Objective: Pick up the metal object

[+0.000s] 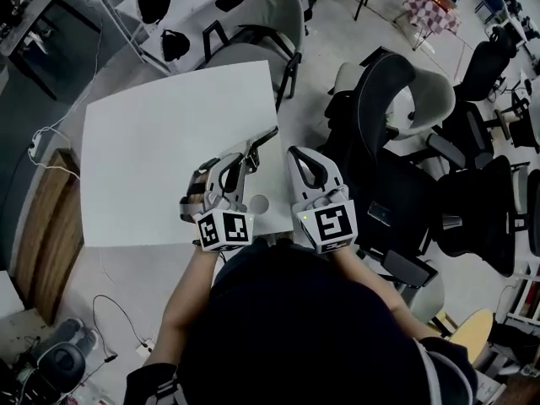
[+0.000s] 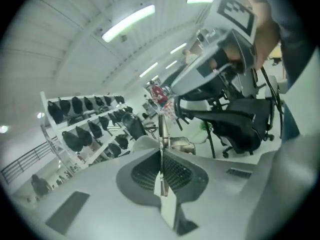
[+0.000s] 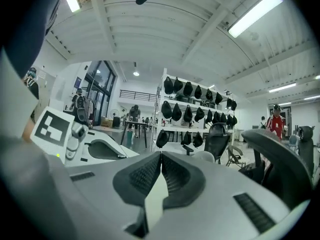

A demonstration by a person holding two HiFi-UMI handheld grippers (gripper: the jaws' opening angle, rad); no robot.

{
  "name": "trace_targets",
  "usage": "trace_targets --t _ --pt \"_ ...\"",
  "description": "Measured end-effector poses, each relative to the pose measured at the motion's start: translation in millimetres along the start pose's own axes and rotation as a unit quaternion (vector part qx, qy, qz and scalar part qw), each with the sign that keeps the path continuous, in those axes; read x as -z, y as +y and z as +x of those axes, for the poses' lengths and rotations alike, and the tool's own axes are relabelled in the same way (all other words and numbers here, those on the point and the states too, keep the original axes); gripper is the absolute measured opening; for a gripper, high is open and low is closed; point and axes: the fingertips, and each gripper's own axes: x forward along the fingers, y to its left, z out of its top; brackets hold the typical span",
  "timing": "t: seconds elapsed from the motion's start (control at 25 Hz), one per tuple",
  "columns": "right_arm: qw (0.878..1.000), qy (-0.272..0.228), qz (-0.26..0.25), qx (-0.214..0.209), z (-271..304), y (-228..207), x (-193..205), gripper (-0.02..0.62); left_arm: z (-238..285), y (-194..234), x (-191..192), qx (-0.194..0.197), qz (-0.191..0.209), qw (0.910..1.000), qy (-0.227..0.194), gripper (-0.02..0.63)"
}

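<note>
My left gripper (image 1: 245, 155) is shut on a thin flat metal object (image 1: 263, 138), which sticks out past the fingertips over the right part of the white table (image 1: 152, 159). In the left gripper view the metal object (image 2: 162, 134) shows edge on, pinched between the ribbed pads and pointing up and away, with the left gripper (image 2: 161, 158) raised and tilted upward. Close beside it on the right, my right gripper (image 1: 299, 153) is shut with nothing in it. In the right gripper view its pads (image 3: 150, 171) meet, and the right gripper (image 3: 161, 156) holds nothing.
A grey office chair (image 1: 266, 24) stands at the table's far edge. Several black office chairs (image 1: 396, 116) crowd the right side, close to the right gripper. A wooden board (image 1: 42, 226) and cables (image 1: 51, 133) lie on the floor to the left.
</note>
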Motion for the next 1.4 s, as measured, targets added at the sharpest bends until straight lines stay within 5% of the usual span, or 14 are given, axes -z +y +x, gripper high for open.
trace_targets --t 0.2,0.4,0.56,1.4 --pt "0.999 -0.034 -0.004 0.012 5.2 -10.3 -29.2 0.026 -24.7 50.1 -39.9 -0.072 -0.111 0.9889 -0.067 0.023" --pt "0.997 -0.079 -0.013 0.019 6.8 -20.5 -63.4 0.026 -47.1 97.0 -69.0 -0.126 -0.231 0.9517 -0.159 0.023" --pt "0.995 -0.096 -0.013 0.028 3.6 -27.7 -84.8 0.026 -61.1 119.5 -79.9 -0.151 -0.277 0.9322 -0.177 0.023" --pt "0.992 -0.119 -0.027 0.04 -7.8 -31.0 -118.7 0.026 -80.2 144.7 -95.9 -0.177 -0.262 0.9315 -0.18 0.023"
